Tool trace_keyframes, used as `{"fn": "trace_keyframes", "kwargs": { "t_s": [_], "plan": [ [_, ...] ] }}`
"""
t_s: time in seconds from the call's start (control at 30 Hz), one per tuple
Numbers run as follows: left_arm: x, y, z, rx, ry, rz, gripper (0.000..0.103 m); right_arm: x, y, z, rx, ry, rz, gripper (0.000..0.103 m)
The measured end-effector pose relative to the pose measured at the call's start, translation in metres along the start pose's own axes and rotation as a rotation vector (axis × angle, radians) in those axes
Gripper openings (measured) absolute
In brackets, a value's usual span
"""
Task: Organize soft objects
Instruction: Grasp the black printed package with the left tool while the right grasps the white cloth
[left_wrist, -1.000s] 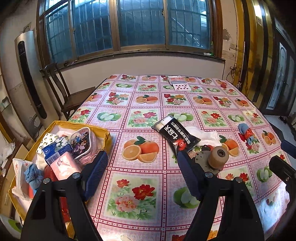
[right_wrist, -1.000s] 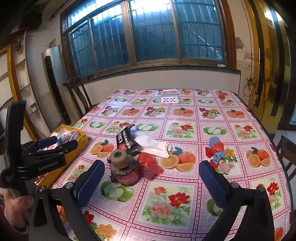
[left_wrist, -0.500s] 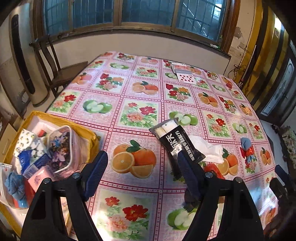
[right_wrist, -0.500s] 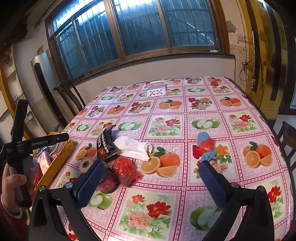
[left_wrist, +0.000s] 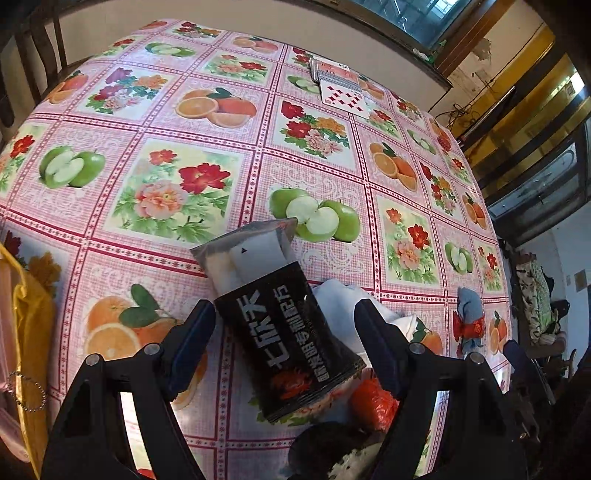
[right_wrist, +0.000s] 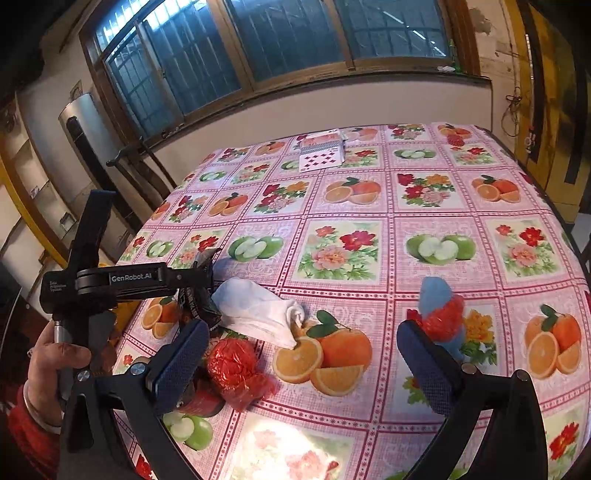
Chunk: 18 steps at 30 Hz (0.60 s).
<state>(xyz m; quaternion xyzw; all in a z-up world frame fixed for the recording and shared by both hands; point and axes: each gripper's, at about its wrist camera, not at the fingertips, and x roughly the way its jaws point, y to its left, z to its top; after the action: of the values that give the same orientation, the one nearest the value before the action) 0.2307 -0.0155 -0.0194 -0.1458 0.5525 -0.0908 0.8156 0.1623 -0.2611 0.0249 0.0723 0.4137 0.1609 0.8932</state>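
Near the desk's left edge, the left gripper (left_wrist: 284, 328) had its jaws spread either side of the black packet (left_wrist: 284, 325), long axis running roughly along the fingers; right gripper (right_wrist: 299, 358) hung open too.

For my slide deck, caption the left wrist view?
Open left gripper straddles a black snack packet on the fruit-print tablecloth.

Stuff is bunched around the black packet (left_wrist: 286, 341) — white cloth (right_wrist: 258, 314) touching its right side, red crinkly wad (right_wrist: 236, 367) just in front. Past the packet the tablecloth (left_wrist: 229, 155) is bare up to the playing cards (left_wrist: 341, 90) — loads of room.
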Motion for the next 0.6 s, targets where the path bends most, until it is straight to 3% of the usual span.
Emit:
{"fn": "trace_keyframes", "kwargs": {
  "t_s": [0.1, 0.23, 0.33, 0.6],
  "plan": [
    [0.018, 0.002, 0.000, -0.032, 0.054, -0.028, 0.077, 0.030, 0.011, 0.013, -0.105, 0.072, 0.027, 0.103],
    [0.017, 0.005, -0.002, -0.019, 0.046, -0.003, 0.077, 0.065, 0.029, 0.021, -0.258, 0.124, 0.025, 0.102],
    [0.014, 0.011, -0.002, 0.020, 0.049, 0.036, 0.047, 0.080, 0.037, 0.025, -0.319, 0.128, 0.042, 0.098],
    [0.006, 0.030, -0.007, 0.034, 0.065, 0.012, 0.043, 0.130, 0.061, 0.030, -0.472, 0.223, 0.071, 0.094]
  ]
}}
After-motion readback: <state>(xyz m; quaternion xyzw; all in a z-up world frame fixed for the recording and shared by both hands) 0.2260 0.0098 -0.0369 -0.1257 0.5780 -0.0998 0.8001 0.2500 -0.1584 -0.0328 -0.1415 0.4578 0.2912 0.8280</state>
